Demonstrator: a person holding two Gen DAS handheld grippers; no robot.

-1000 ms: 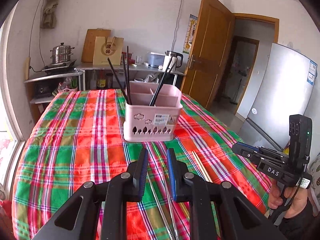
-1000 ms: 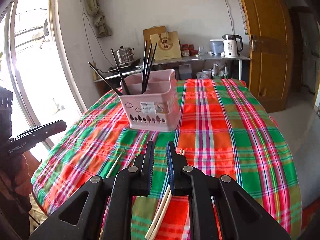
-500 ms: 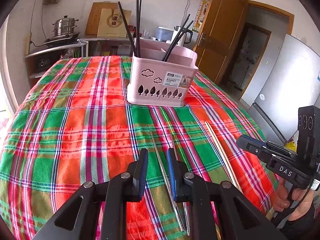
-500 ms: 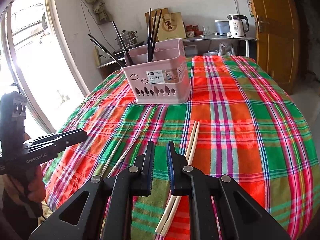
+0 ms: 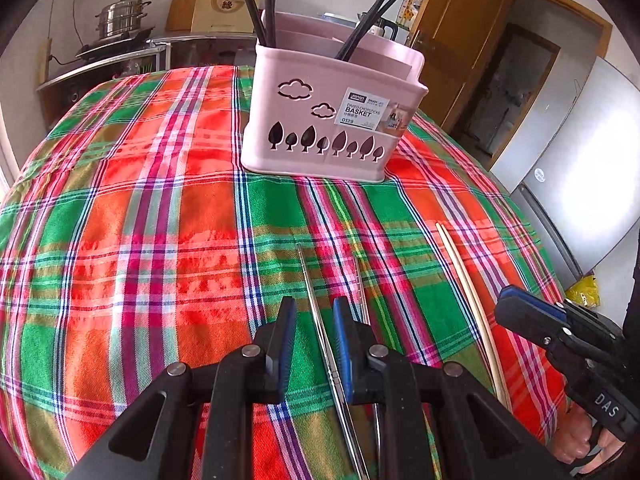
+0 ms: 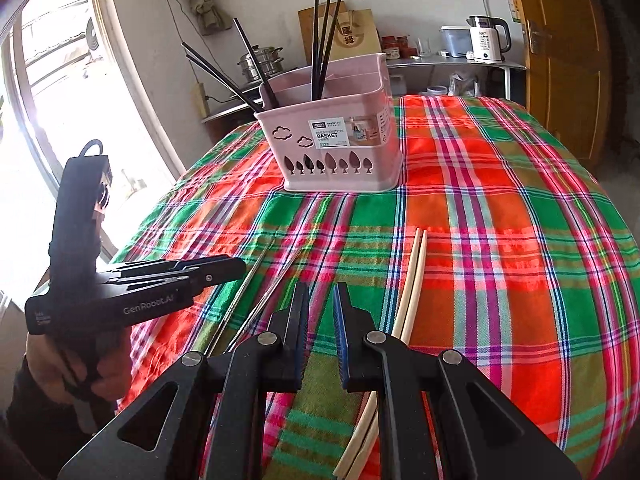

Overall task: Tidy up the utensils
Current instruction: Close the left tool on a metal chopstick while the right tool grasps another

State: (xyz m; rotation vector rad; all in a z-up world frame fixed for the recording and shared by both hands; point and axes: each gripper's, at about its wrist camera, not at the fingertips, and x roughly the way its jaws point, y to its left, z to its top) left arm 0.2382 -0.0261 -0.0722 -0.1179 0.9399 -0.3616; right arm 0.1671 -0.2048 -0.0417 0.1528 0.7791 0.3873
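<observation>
The left gripper [image 5: 314,334] hovered slightly spread over one of the metal chopsticks [image 5: 320,320] lying on the plaid surface [image 5: 140,220], apparently lining up a pickup; closing on it would come next. The right gripper [image 6: 320,320], also slightly spread, held nothing beside the wooden chopsticks [image 6: 412,280]. The pink basket [image 5: 332,120] stood beyond, labelled "BASKET 0129". The left gripper's body read "GenRobot.AI"; the right's, "DAS".
</observation>
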